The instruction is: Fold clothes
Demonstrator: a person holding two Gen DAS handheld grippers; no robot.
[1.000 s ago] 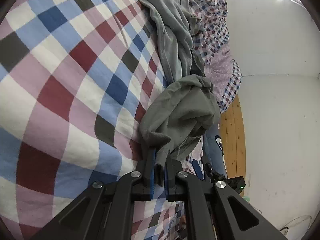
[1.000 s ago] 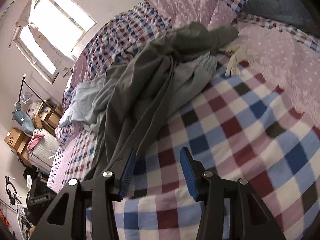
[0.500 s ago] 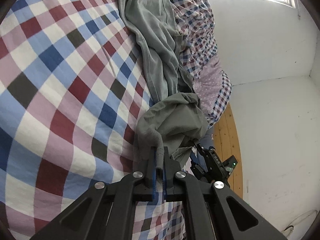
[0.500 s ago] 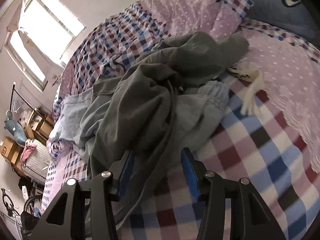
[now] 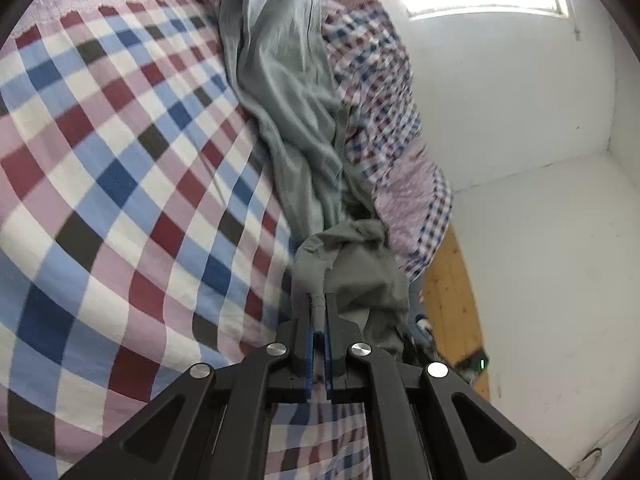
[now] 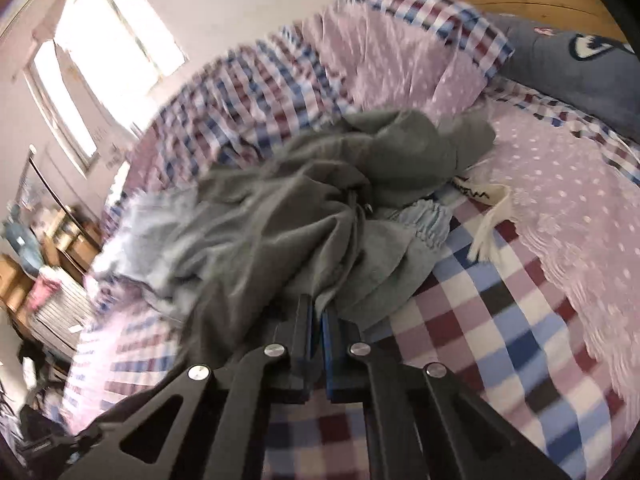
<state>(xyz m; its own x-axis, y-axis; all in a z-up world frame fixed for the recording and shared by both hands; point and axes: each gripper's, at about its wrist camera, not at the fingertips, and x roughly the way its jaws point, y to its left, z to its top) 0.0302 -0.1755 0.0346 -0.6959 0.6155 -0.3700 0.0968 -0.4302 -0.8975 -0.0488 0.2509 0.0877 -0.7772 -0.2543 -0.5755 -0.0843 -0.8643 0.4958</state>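
Grey crumpled cotton garment is lying bunched along the far side of the red, blue and white checked bedspread, between the bare checks and the heaped small-check quilt, with a pale blue elastic-waisted piece tucked beneath it. What is changing is on the right: a second ago the right gripper was hanging wide open over the bedspread, short of the cloth, and now its blue-padded jaws are drawn nearly together at the near edge of the grey fabric, apparently pinching a fold, though the motion blur is hiding the contact itself. The left gripper is still clamping a twisted corner of the same grey cloth, which is trailing away as a long rope. With both ends seemingly in hand, the garment is becoming ready to be lifted and spread flat; no folding is showing yet.
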